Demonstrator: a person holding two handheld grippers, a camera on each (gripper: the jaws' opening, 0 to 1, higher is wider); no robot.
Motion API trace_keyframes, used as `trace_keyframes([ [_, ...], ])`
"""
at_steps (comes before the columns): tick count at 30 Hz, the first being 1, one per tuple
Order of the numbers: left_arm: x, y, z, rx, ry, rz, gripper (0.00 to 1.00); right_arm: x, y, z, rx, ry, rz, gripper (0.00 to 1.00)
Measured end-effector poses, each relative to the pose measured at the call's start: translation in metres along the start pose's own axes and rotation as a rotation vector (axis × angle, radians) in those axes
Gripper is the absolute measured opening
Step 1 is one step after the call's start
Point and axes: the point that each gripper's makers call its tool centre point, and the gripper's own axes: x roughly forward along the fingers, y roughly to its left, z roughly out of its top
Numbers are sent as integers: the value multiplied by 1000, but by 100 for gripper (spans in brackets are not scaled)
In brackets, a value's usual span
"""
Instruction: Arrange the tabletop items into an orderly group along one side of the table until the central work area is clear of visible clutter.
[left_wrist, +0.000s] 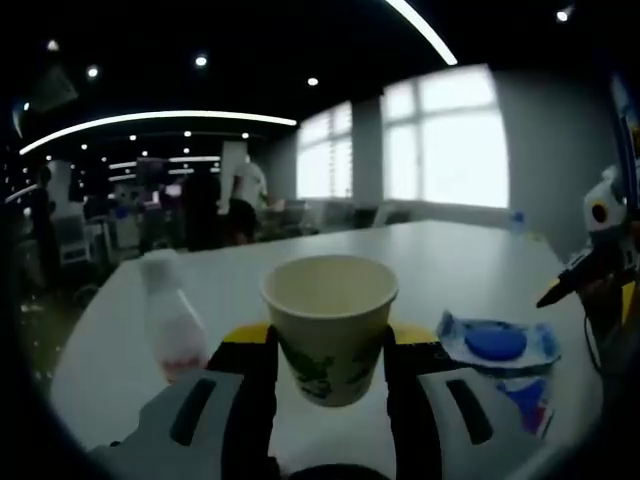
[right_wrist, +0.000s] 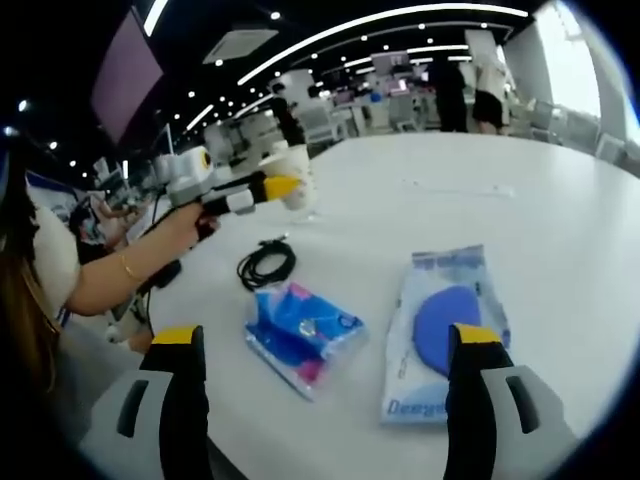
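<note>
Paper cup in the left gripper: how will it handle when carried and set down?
The paper cup looks thin-walled and seems empty, so probably very light and easy to crush if the left gripper squeezes hard. It tapers to a narrow base, so it may tip when set down on the table.

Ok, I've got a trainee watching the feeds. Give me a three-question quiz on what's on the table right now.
1. True or false: the left gripper is shut on the paper cup.
2. Which item lies nearest the right gripper? A) black cable B) white pack with blue oval C) small white bottle
3. Fill in: in the right gripper view, the blue-and-pink packet lies between the cable and the ____ gripper.

Key: 1 true; 2 B; 3 right.
</note>
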Motion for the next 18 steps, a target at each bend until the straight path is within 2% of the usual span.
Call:
trace_keyframes([
  [12, 25, 13, -19, 17, 28, 33, 39, 1, -5, -8, 7, 31, -15, 99],
  [18, 35, 21, -28, -8, 28, 63, 39, 1, -6, -11, 8, 46, -17, 99],
])
